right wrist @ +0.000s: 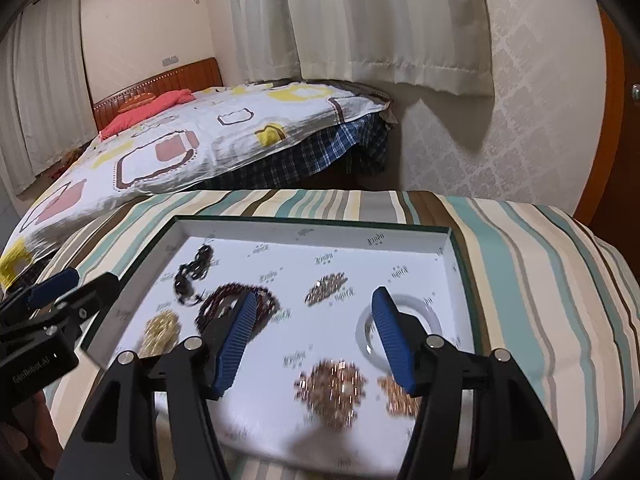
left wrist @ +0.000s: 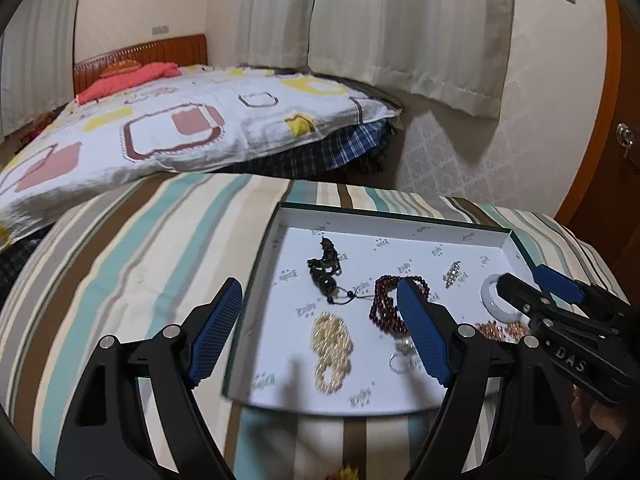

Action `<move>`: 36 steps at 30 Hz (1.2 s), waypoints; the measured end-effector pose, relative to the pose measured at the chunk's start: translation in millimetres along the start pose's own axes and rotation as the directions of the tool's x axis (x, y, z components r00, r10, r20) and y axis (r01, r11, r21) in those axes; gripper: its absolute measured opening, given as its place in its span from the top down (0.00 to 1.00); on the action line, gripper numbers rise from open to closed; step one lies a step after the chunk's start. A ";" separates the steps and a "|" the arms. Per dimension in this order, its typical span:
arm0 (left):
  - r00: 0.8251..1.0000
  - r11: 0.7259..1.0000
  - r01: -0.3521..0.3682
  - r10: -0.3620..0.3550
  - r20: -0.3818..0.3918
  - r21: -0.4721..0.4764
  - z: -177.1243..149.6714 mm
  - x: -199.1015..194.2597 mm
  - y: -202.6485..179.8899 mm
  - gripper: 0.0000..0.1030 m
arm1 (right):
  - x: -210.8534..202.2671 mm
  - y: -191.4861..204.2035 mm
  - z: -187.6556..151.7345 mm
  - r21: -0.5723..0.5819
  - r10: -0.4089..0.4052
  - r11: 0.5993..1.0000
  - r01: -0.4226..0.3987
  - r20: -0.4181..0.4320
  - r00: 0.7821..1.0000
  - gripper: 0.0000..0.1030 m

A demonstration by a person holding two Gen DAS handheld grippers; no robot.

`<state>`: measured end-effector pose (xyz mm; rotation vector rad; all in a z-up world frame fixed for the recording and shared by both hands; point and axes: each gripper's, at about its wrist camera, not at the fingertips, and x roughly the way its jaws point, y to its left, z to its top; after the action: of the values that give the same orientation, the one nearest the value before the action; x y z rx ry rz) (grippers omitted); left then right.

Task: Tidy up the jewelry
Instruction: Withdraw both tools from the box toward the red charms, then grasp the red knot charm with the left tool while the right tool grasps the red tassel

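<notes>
With both grippers' jaws wide and empty over the shallow white tray [right wrist: 440, 245], we judge its dark red bead strand [left wrist: 385, 300] limp, slippery; pinch mid-loop.

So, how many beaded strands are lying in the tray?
2: a dark red beaded strand near the tray centre, and a pale gold one nearer the camera on the left. Blur may hide others.
</notes>
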<state>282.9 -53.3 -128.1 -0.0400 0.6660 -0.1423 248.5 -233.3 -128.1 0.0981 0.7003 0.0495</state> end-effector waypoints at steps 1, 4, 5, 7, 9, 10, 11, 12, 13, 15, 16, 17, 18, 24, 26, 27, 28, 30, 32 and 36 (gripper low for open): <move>1.000 1.000 -0.002 0.002 0.004 0.002 -1.6 -4.7 0.6 0.25 | -5.8 1.4 -3.9 -0.001 0.000 1.000 0.000 0.003 1.000 0.42; 1.000 1.000 -0.011 0.011 0.019 -0.006 -9.6 -22.5 4.9 0.25 | -18.3 7.2 -15.3 -0.003 0.008 1.000 -0.008 0.003 1.000 0.42; 1.000 1.000 -0.010 0.010 0.018 -0.009 -12.2 -27.2 6.3 0.25 | -22.0 9.6 -19.8 -0.007 0.010 1.000 -0.010 0.001 1.000 0.42; 1.000 1.000 -0.014 0.014 0.016 -0.014 -20.1 -39.1 9.3 0.25 | -29.7 15.9 -30.2 -0.024 0.010 1.000 -0.010 -0.004 1.000 0.42; 1.000 1.000 -0.023 0.023 0.020 -0.010 -27.0 -48.4 11.5 0.25 | -36.3 20.8 -40.8 -0.037 0.014 0.999 -0.015 -0.012 1.000 0.42; 0.999 0.999 -0.033 0.033 0.023 -0.003 -31.7 -54.4 12.8 0.25 | -39.8 22.8 -46.1 -0.035 0.019 0.999 -0.020 -0.015 1.000 0.42; 0.999 0.999 -0.042 0.042 0.025 0.001 -36.4 -60.2 14.7 0.25 | -43.0 24.7 -50.8 -0.034 0.025 0.999 -0.026 -0.017 1.000 0.42; 0.998 0.999 -0.050 0.050 0.026 0.003 -41.2 -65.9 17.5 0.25 | -45.6 26.6 -54.6 -0.036 0.028 0.999 -0.028 -0.020 0.999 0.42; 0.998 0.999 -0.055 0.054 0.024 0.004 -44.4 -69.5 18.8 0.25 | -47.1 27.5 -57.2 -0.037 0.029 0.999 -0.030 -0.022 0.999 0.42; 0.998 0.998 -0.062 0.062 0.013 0.000 -53.1 -77.1 24.2 0.25 | -49.7 32.4 -64.8 -0.039 0.039 0.998 -0.041 -0.030 0.999 0.42; 0.998 0.998 -0.066 0.066 0.009 -0.005 -56.3 -79.6 26.9 0.25 | -49.6 34.4 -67.6 -0.041 0.044 0.998 -0.046 -0.037 0.998 0.42; 0.997 0.997 -0.071 0.071 0.002 -0.013 -60.2 -82.3 30.7 0.25 | -48.5 37.5 -70.9 -0.045 0.049 0.998 -0.051 -0.045 0.998 0.42; 0.997 0.997 -0.074 0.074 -0.002 -0.020 -63.3 -84.5 34.3 0.25 | -47.2 40.2 -73.2 -0.048 0.053 0.997 -0.056 -0.053 0.997 0.42; 0.993 0.992 -0.112 0.110 -0.036 -0.052 -79.6 -89.9 56.3 0.25 | -28.5 55.1 -85.2 -0.071 0.075 0.994 -0.084 -0.125 0.989 0.46; 0.992 0.991 -0.117 0.115 -0.044 -0.058 -81.9 -89.4 60.1 0.25 | -22.2 58.6 -88.7 -0.077 0.074 0.993 -0.086 -0.149 0.986 0.48; 0.992 0.991 -0.118 0.116 -0.047 -0.060 -82.8 -88.5 61.0 0.25 | -20.5 59.3 -90.1 -0.080 0.072 0.993 -0.085 -0.156 0.985 0.49; 0.992 0.991 -0.118 0.115 -0.049 -0.061 -84.1 -88.5 61.6 0.25 | -19.1 60.0 -91.4 -0.083 0.070 0.993 -0.084 -0.163 0.984 0.51; 0.992 0.992 -0.114 0.111 -0.057 -0.060 -85.7 -86.5 61.2 0.25 | -16.2 60.8 -94.0 -0.087 0.067 0.993 -0.083 -0.177 0.982 0.54; 0.993 0.992 -0.110 0.106 -0.060 -0.055 -87.8 -86.2 59.8 0.25 | -14.1 60.4 -95.5 -0.089 0.063 0.993 -0.081 -0.189 0.980 0.59; 0.993 0.994 -0.102 0.099 -0.070 -0.044 -91.0 -83.3 54.1 0.25 | -10.8 59.0 -98.6 -0.094 0.059 0.992 -0.080 -0.209 0.976 0.70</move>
<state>168.3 13.0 -153.0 -0.0478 0.7374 -0.0306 175.8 -168.2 -189.9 0.0190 0.8995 0.1646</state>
